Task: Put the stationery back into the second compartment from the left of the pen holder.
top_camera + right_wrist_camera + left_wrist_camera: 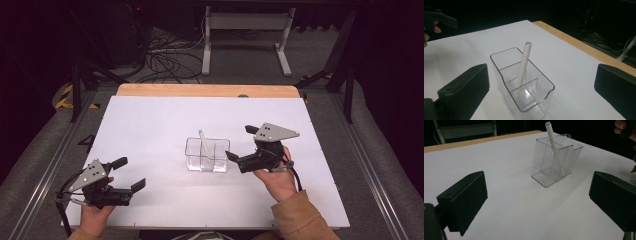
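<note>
White board covers the table (150,125), with a wooden strip along its far edge and dark floor all round it.

Nearest, at the lower left of the high view, the left gripper (133,173) sits in a hand low over the board, its jaws spread wide with nothing between them. At the lower right of centre, the right gripper (239,142) is held in the other hand, whose tan sleeve (302,217) enters from the bottom edge; its jaws too stand wide apart and empty, pointing toward the clear container (207,155) just beside them.

That container stands upright at the middle of the frame, on the board, well apart from the left gripper. A white pen (204,145) leans inside it, its tip rising above the rim.

From above, the inner layout is hard to read. The right gripper view, looking down from close by, shows thin clear walls dividing the container (524,82) into compartments, with the pen (523,68) footed near the middle divider and tilted toward the upper right. The left gripper view shows the container (555,162) side-on at upper centre, the pen (551,135) sticking out of its top, and fingers of the other hand at the upper right corner.

Farthest, at the top of the high view, a tangle of cables (165,57) and a white frame stand (245,35) lie on the floor beyond the table.
</note>
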`<act>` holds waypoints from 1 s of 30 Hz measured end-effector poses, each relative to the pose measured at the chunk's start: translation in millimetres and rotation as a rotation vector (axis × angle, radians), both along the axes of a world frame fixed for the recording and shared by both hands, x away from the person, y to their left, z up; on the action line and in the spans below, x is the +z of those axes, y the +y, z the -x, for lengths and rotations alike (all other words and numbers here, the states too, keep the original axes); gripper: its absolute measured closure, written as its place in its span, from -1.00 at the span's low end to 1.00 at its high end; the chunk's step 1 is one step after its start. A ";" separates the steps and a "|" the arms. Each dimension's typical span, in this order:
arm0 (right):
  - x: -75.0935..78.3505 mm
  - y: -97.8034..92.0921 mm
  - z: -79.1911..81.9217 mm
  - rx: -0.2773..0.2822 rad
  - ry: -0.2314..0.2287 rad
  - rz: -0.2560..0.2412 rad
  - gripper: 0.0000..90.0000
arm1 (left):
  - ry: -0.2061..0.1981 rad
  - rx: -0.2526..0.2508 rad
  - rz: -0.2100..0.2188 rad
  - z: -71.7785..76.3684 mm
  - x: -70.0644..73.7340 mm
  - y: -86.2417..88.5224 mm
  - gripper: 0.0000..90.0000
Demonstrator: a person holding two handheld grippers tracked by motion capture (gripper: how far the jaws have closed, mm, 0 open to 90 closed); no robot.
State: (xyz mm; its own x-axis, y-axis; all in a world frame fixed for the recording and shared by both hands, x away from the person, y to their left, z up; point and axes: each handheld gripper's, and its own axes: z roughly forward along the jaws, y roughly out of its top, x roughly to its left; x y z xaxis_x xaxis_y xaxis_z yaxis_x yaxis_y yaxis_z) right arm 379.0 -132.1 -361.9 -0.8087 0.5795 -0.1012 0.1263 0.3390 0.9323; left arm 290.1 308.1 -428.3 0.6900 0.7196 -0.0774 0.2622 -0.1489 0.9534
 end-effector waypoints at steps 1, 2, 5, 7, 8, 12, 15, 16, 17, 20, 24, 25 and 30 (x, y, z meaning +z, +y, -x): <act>-0.6 -2.9 1.8 -0.002 -0.004 -0.003 -0.99 | -0.001 0.000 -0.001 0.3 0.2 -0.2 -0.94; -1.3 -6.1 3.3 -0.003 -0.008 -0.008 -0.99 | 0.000 -0.002 -0.001 0.5 0.5 -0.4 -0.94; -4.2 -16.1 7.1 0.000 -0.007 -0.024 -1.00 | 0.001 -0.004 -0.003 1.1 1.1 -0.6 -0.94; -6.8 -23.1 9.0 0.010 0.013 -0.038 -1.00 | -0.005 -0.003 -0.005 1.5 1.6 -0.3 -0.94; -8.1 -27.0 9.8 0.019 0.028 -0.052 -1.00 | -0.007 -0.002 -0.005 1.8 1.9 -0.4 -0.94; -14.7 -42.9 15.2 0.016 0.014 -0.088 -1.00 | -0.002 -0.002 0.003 2.1 2.4 -0.6 -0.94; -21.4 -54.2 19.0 0.007 0.008 -0.100 -1.00 | -0.005 -0.005 0.002 3.4 3.5 -1.8 -0.94; -23.8 -57.7 20.1 0.003 0.011 -0.101 -1.00 | -0.007 -0.004 0.004 3.8 3.7 -2.0 -0.94; -26.2 -61.0 21.0 0.000 0.016 -0.102 -1.00 | -0.008 -0.004 0.005 3.9 3.8 -2.0 -0.94; -33.0 -69.7 23.6 -0.008 0.024 -0.096 -1.00 | -0.009 -0.001 0.007 3.9 3.7 -1.3 -0.94; -42.4 -80.6 27.3 -0.021 0.021 -0.097 -1.00 | -0.012 0.001 0.005 4.5 4.1 -1.3 -0.94; -45.1 -83.1 28.0 -0.022 0.024 -0.096 -1.00 | -0.014 0.001 0.002 4.6 4.1 -1.6 -0.94; -61.7 -94.4 30.6 -0.030 0.042 -0.094 -1.00 | -0.020 0.005 -0.005 5.8 3.6 -2.2 -0.94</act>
State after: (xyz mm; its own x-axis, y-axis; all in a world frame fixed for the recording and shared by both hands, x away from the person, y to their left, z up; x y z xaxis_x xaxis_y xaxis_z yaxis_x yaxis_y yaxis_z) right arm 348.4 -226.5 -423.6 -0.7930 0.6091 -0.0116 0.1745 0.2453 0.9536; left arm 284.2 305.9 -424.7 0.6878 0.7234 -0.0602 0.2439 -0.1522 0.9578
